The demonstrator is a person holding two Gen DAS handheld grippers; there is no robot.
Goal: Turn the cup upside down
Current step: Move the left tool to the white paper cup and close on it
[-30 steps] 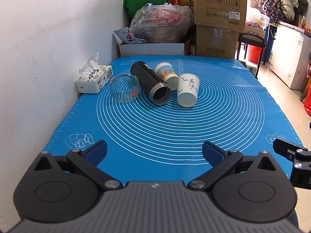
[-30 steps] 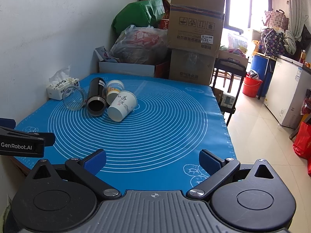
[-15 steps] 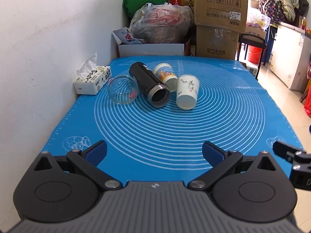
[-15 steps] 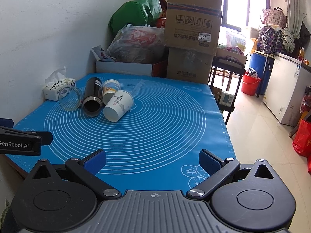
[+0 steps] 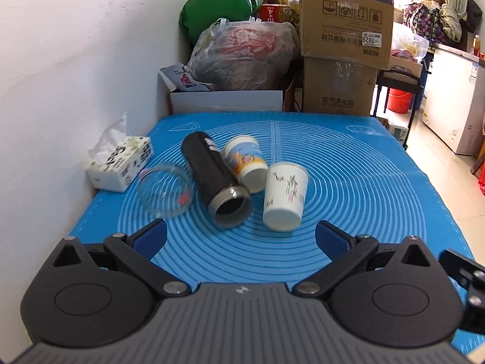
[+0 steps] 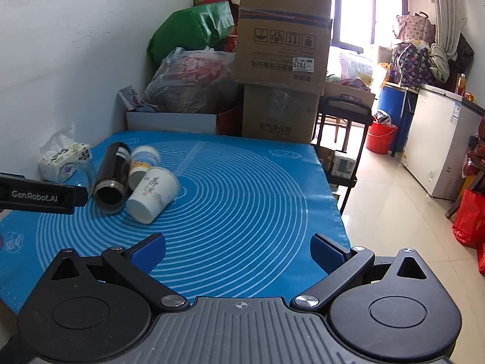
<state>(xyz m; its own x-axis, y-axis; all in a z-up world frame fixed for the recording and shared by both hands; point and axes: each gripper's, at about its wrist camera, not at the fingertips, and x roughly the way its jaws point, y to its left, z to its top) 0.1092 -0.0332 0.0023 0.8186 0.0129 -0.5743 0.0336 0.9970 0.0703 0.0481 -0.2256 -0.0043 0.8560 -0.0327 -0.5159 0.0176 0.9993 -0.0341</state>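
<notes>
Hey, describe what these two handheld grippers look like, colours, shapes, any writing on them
Both match: the left gripper and right gripper each have a ribbed grey body, two round black housings, black linkage arms with silver pivot screws, and blue finger pads. White "GenRobot.AI" lettering marks the left one's side. No cables or sleeves visible.

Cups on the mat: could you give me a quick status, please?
Left gripper open, empty. Right gripper open, empty. White paper cup on its side, untouched. Black flask lies close beside it.

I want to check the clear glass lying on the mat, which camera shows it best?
The left wrist view: the glass lies on its side, whole and unobstructed, beside the black flask. In the right wrist view, the left tongs cross in front, hiding most of it.
</notes>
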